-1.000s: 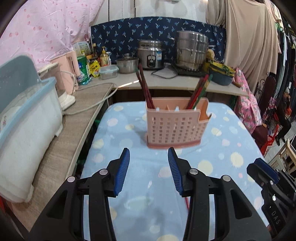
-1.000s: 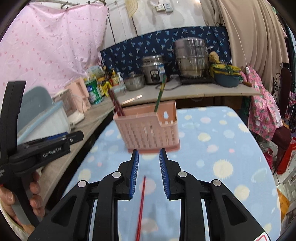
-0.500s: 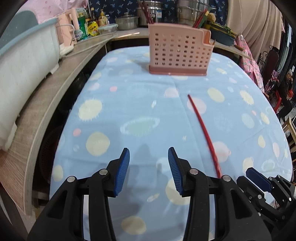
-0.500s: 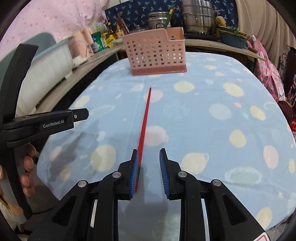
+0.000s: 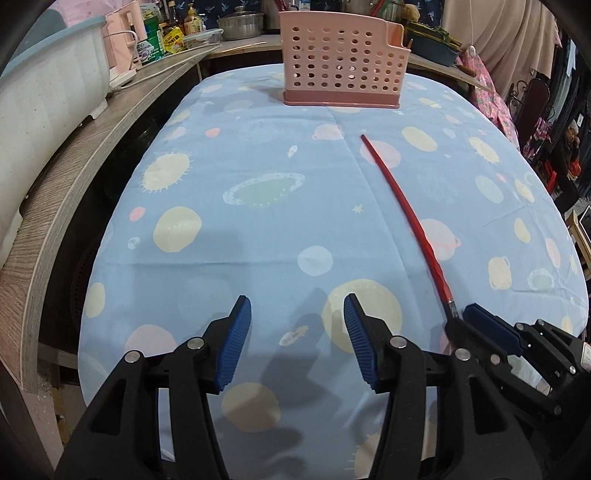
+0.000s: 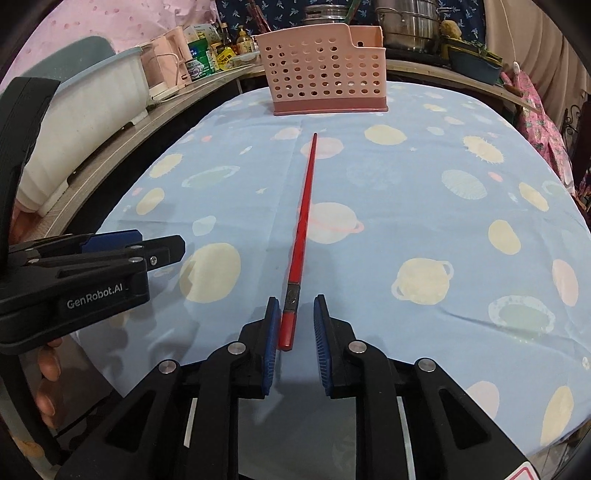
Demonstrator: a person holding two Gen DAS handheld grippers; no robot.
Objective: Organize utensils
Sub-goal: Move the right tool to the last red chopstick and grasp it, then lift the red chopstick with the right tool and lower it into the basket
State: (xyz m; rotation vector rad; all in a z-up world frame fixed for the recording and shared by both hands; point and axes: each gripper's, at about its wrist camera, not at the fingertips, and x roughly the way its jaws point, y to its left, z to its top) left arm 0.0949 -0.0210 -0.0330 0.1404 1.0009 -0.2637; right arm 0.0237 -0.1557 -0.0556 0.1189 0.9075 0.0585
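A single red chopstick (image 6: 303,218) lies on the blue planet-print cloth, pointing toward the pink perforated utensil basket (image 6: 325,74) at the far end. My right gripper (image 6: 294,325) is open, its jaws on either side of the chopstick's near end, which lies close to the left pad. The chopstick (image 5: 406,214) and the basket (image 5: 341,66) also show in the left wrist view. My left gripper (image 5: 297,325) is open and empty, low over the cloth to the left of the chopstick. Red and green utensils stand in the basket.
A wooden counter (image 5: 74,166) runs along the left with a white and blue tub (image 5: 44,85), bottles and a kettle. Pots and a cooker (image 6: 410,26) stand behind the basket. The table's near edge lies just under both grippers.
Both grippers have pulled back from the basket and dropped to the near end of the table. The right gripper's jaws have opened wider around the chopstick's near end.
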